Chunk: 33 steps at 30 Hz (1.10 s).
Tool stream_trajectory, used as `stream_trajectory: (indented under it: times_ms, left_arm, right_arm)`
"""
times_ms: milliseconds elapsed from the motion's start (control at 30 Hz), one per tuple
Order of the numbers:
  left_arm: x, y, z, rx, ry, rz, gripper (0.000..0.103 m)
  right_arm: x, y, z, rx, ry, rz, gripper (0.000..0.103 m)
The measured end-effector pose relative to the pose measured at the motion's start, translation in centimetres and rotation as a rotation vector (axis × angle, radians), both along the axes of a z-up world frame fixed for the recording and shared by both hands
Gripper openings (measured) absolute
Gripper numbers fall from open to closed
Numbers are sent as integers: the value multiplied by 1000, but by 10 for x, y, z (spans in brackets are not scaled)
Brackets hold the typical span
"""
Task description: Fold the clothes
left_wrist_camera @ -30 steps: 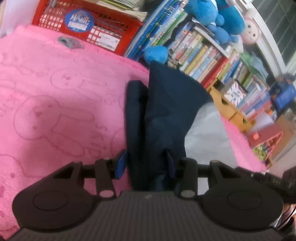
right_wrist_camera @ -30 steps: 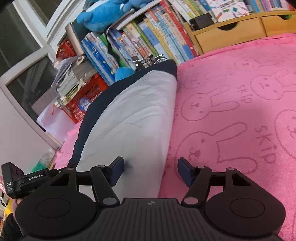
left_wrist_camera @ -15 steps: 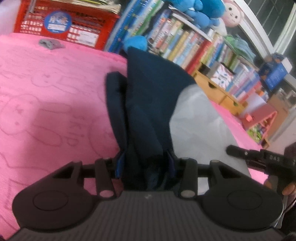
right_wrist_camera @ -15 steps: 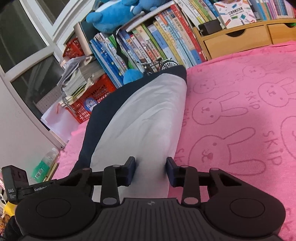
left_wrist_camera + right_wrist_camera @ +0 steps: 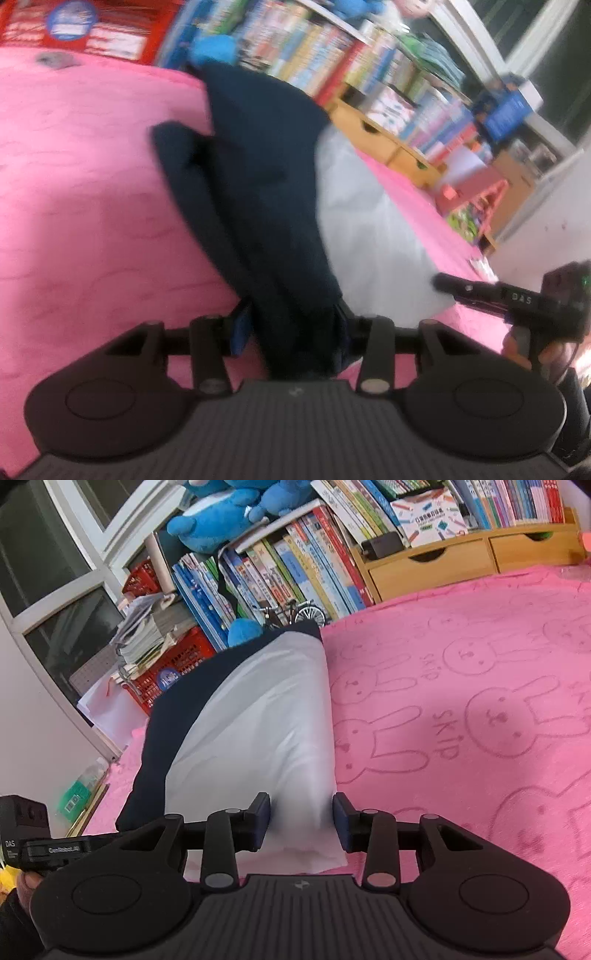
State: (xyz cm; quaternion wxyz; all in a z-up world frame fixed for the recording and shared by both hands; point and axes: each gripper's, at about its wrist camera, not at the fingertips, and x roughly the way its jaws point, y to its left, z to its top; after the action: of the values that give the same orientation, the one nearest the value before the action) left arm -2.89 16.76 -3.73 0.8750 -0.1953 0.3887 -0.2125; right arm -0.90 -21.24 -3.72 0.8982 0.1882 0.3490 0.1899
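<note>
Right wrist view: a garment (image 5: 258,716) of navy and white cloth is seen lying lengthwise on a pink blanket (image 5: 480,709) printed with rabbits and the word SKIP, its far end reaching toward the bookshelf (image 5: 295,565). The white panel is bunched between the blue pads of the right gripper (image 5: 301,821), which is pinched on the near white end of the cloth; both pads are pressed against the fabric. The navy part is laid along the white panel's left edge. In the left wrist view, which is blurred, the navy side of the same garment (image 5: 266,192) is gathered into a thick fold and clamped between the pads of the left gripper (image 5: 291,328), so that gripper is likewise closed on the cloth and not spread. The white panel is seen to the right of the navy fold there, and the tip of the other gripper is shown touching or just over its lower right edge; which of the two cannot be told. A red crate (image 5: 173,664) with stacked papers is set at the blanket's far left corner, a blue plush toy (image 5: 221,520) is placed on top of the books, and a wooden drawer unit (image 5: 461,557) is stood beyond the blanket's far edge.
</note>
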Motion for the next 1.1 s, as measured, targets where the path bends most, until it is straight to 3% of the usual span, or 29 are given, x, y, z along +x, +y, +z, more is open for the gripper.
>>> stream_trajectory:
  times_ms: [200,333,433,633,800,967,1033,1100]
  left_arm:
    - [26,24,62,18,-121,15,42]
    - [72,13,95,-48,-171,7,54]
    - [127,-6,104,-89,-143,-13,57]
    - [237,-56,73,-142,25,-53,62]
    - [288,-80,33,-151,193,-56,61]
    - [307,-93,15,-173,247,-58,60]
    - [315,-97,10,-172,258,-48,44]
    - [321,-100,13,-166,235,-60,11]
  right_arm:
    - [61,18,28,-112,-138,45,41]
    - [112,73,38,-302,-241,152,41]
    - [126,115,32,-450,-302,272,43]
    - [101,162,9,-624,-436,515,44]
    - [96,162,4,-545,-430,586,51]
    - [101,159,2,-487,-403,606,58]
    - [101,158,2,-480,-400,614,59]
    - [101,158,2,-475,-396,622,60]
